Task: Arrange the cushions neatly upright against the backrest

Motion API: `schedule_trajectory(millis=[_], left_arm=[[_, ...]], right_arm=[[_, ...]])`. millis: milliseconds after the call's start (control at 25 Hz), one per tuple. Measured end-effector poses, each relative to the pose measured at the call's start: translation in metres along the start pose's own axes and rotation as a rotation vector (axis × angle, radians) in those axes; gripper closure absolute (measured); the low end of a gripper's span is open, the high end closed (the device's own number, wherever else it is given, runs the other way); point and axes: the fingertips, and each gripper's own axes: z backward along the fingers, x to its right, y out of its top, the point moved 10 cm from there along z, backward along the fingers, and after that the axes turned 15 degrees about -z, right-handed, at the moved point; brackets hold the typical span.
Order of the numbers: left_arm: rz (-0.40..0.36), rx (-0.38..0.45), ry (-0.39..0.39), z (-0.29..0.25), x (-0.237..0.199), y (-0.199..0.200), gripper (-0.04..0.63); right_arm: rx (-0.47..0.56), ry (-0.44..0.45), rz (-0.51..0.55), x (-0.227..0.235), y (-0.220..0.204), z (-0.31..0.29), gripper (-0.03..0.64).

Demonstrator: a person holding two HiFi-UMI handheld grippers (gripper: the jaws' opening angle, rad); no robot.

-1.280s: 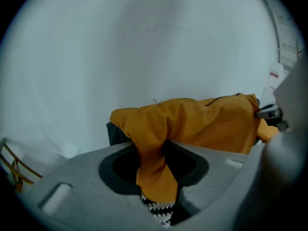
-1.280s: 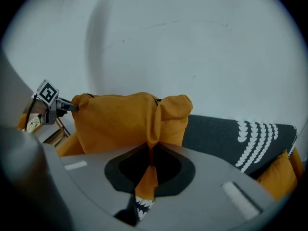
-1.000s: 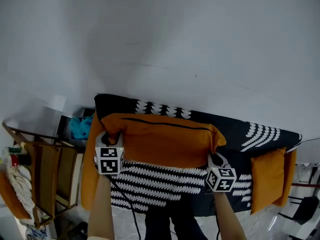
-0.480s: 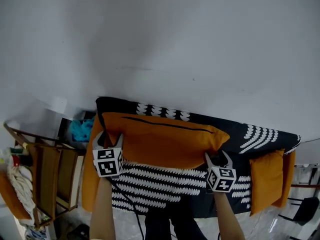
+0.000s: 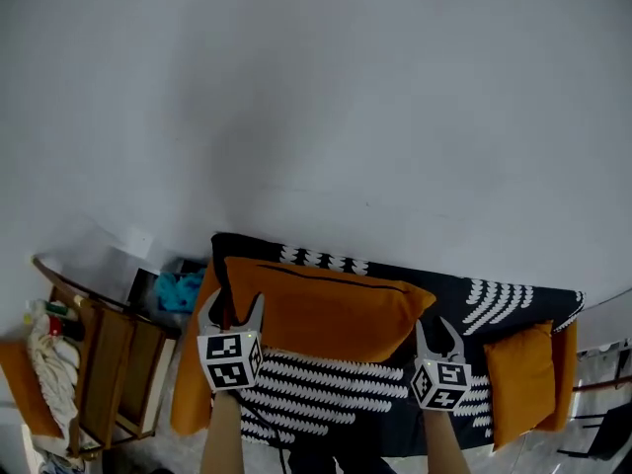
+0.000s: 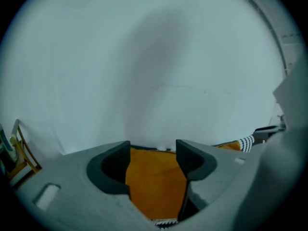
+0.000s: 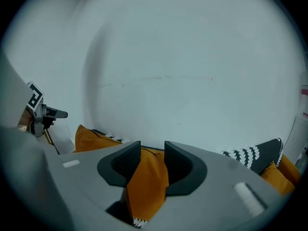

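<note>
A long orange cushion [image 5: 326, 304] leans upright against the backrest [image 5: 464, 282] of a sofa covered in black-and-white cloth [image 5: 316, 373]. My left gripper [image 5: 233, 304] hangs open in front of the cushion's left end. Its jaws have just been opening, and orange cloth [image 6: 156, 186] shows in the gap with no pad pressing on it. My right gripper [image 5: 439, 326] stands open by the cushion's right corner. Its jaws have just been closing a little, and a fold of the cushion [image 7: 147, 182] lies loose between them. A small orange cushion [image 5: 518, 368] stands at the sofa's right end.
Another orange cushion [image 5: 193, 383] lies over the sofa's left arm. A wooden rack [image 5: 109, 363] with cloths stands left of the sofa, with a teal bundle [image 5: 183, 292] behind it. A plain white wall [image 5: 316, 117] rises directly behind the backrest.
Both grippers have let go of the long cushion's ends, opened and risen. The cushion stays leaning against the backrest.
</note>
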Motion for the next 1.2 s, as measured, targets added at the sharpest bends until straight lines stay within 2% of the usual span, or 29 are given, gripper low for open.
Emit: schedule_trajectory(millis=[160, 320, 480, 560, 600, 720, 1080, 1200], left_arm=[[0.006, 0.148, 0.011, 0.052, 0.013, 0.05, 0.293], [0.005, 0.286, 0.0, 0.106, 0.029, 0.098, 0.329], [-0.037, 0.407, 0.016, 0.161, 0.045, 0.141, 0.428], [-0.057, 0.449, 0.037, 0.185, 0.052, 0.156, 0.5], [-0.064, 0.463, 0.049, 0.195, 0.054, 0.162, 0.537], [-0.074, 0.486, 0.08, 0.219, 0.06, 0.175, 0.593], [0.014, 0.493, 0.102, 0.248, 0.082, 0.179, 0.593], [0.017, 0.492, 0.102, 0.251, 0.086, 0.177, 0.592]], right_arm=[[0.128, 0.064, -0.001, -0.022, 0.04, 0.042, 0.538], [0.23, 0.122, 0.0, -0.039, 0.076, 0.08, 0.558], [0.309, 0.156, 0.004, -0.054, 0.107, 0.116, 0.594], [0.335, 0.169, 0.017, -0.061, 0.119, 0.134, 0.607], [0.345, 0.177, 0.023, -0.065, 0.124, 0.141, 0.607], [0.363, 0.203, 0.032, -0.074, 0.137, 0.16, 0.607], [0.393, 0.24, 0.038, -0.077, 0.152, 0.19, 0.607], [0.394, 0.247, 0.041, -0.077, 0.153, 0.193, 0.607]])
